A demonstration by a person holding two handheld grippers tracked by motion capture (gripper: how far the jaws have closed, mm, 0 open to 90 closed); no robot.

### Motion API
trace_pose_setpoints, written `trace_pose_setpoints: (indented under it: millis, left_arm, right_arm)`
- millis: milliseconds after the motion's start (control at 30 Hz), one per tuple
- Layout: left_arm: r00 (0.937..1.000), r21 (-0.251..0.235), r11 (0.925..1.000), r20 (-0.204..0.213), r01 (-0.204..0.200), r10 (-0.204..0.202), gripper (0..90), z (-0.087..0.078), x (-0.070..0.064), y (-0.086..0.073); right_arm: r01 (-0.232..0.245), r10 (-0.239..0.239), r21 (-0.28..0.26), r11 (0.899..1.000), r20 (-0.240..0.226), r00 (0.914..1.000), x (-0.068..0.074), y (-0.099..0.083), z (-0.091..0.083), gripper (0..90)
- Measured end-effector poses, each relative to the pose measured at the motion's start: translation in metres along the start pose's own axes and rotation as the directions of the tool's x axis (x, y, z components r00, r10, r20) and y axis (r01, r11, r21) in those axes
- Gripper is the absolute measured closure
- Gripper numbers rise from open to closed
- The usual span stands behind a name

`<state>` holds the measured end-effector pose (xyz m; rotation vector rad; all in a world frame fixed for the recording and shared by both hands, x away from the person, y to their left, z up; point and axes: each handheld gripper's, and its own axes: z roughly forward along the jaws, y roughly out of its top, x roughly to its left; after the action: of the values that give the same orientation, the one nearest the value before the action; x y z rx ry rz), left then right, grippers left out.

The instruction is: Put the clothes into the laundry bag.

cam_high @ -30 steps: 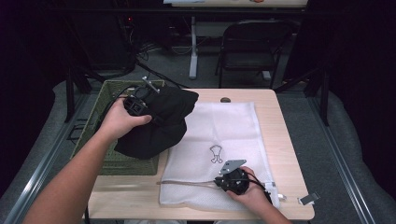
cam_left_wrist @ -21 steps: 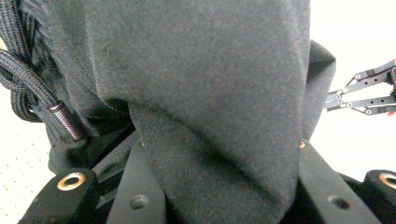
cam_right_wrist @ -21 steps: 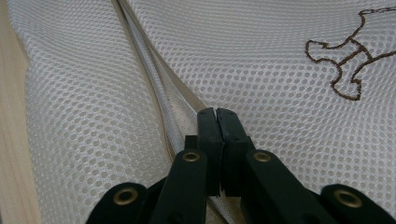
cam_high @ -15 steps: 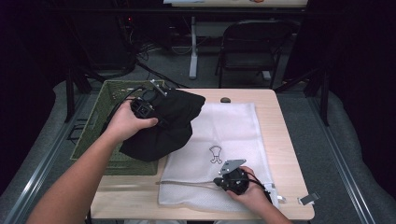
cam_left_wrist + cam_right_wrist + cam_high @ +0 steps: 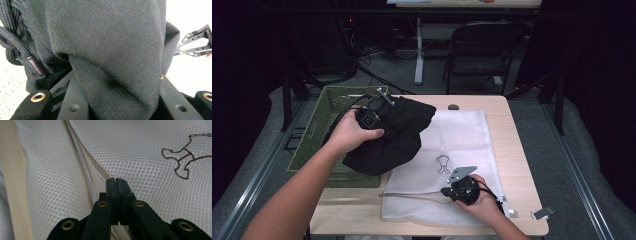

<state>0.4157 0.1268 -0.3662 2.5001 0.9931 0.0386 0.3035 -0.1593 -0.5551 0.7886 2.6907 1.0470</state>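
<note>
The black garment (image 5: 392, 135) hangs bunched from the left gripper (image 5: 371, 116), lifted over the table's (image 5: 512, 150) left edge, with its lower folds drooping onto the near right corner of the green basket (image 5: 319, 127) and its right side overlapping the left edge of the mesh bag (image 5: 462, 140). In the left gripper view the cloth (image 5: 112, 50) fills the space between the jaws, which are clamped on a thick fold of it; a drawstring cord (image 5: 17, 47) with a metal tip dangles at the left.

The bag lies flat on the table, just right of the garment, a small brown outline figure (image 5: 443, 163) printed near its middle. The right gripper (image 5: 451, 191) sits on the bag's near edge, well apart from the garment. In the right gripper view its jaws are pressed together on the white mesh (image 5: 140, 150) beside the bag's seam (image 5: 85, 170), with bare wood (image 5: 15, 185) showing at the left.

Beyond the bag, a small dark disc (image 5: 454, 106) rests near the table's far edge. A chair (image 5: 484, 50) stands behind the table.
</note>
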Motion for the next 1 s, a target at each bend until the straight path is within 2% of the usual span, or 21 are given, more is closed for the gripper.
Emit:
trace_pose_setpoints:
  millis: [167, 200, 333, 400, 633, 1000]
  left_arm:
    - [0.9999, 0.001, 0.9999, 0.007, -0.01, 0.01, 67.4, 0.0, -0.004, -0.001]
    - [0.9999, 0.001, 1.0, 0.007, -0.01, 0.01, 67.4, 0.0, -0.004, -0.001]
    - [0.9997, -0.006, 0.9999, 0.022, -0.012, 0.012, 67.4, 0.0, -0.005, -0.003]
    - [0.9997, -0.004, 0.9999, 0.021, -0.014, 0.014, 67.4, 0.001, -0.006, -0.003]
    - [0.9997, -0.006, 0.9999, 0.021, -0.016, 0.016, 67.4, -0.001, -0.005, -0.006]
    - [0.9995, -0.007, 0.9997, 0.019, -0.023, 0.023, 67.4, -0.004, -0.008, -0.01]
  right_arm:
    - [-0.003, 0.003, 0.0, 1.0, -0.013, 0.9999, -0.004, 0.005, -0.003, 89.8]
    - [-0.015, 0.015, -0.001, 1.0, -0.015, 0.9998, -0.004, 0.006, -0.005, 89.8]
    - [-0.013, 0.013, -0.006, 1.0, -0.006, 0.9999, -0.008, 0.012, -0.011, 89.8]
    - [0.004, -0.004, -0.008, 1.0, 0.005, 1.0, -0.012, 0.016, -0.013, 89.8]
    - [-0.017, 0.017, -0.024, 1.0, 0.005, 0.9998, -0.024, 0.023, -0.018, 89.8]
    - [-0.004, 0.005, -0.034, 0.999, 0.007, 1.0, -0.029, 0.032, -0.024, 89.8]
